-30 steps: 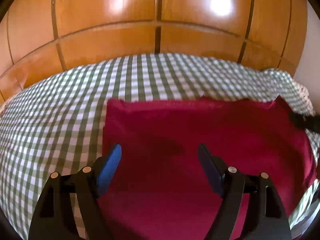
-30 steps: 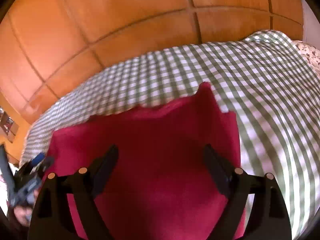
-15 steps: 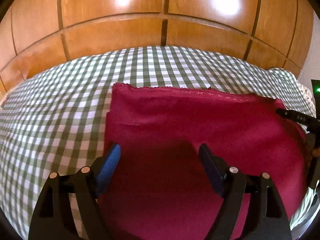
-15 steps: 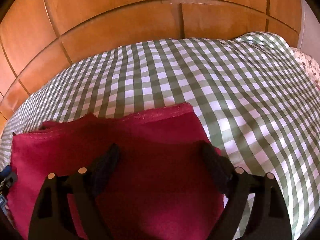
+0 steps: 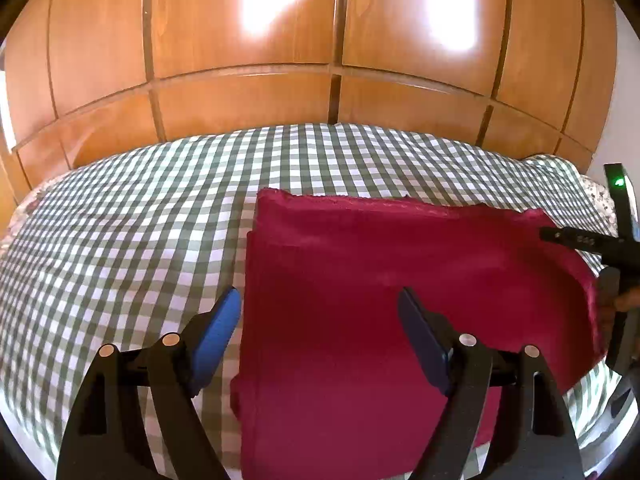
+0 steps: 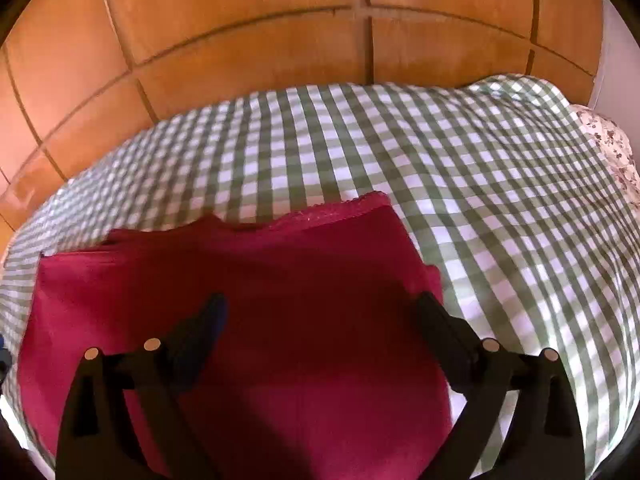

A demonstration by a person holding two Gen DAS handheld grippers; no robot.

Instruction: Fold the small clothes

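Both wrist views look down, sharing red cloth [image 5: 400, 280].

A dark red rectangular cloth garment [image 5: 400, 300], folded with a second layer edge showing along its left side, lies flat on a bed covered by a green-and-white checked sheet [image 5: 140, 240]. The left gripper [image 5: 320, 316] hovers over the garment's near left part with its black fingers [image 5: 420, 332] spread wide and nothing between them; the left finger's blue pad sits just over the garment's left edge. At the right rim, part of the right gripper [image 5: 616, 248], black with a green light, stands near the garment's right edge. Glossy orange-brown wooden wardrobe doors [image 5: 320, 60] rise behind the bed.
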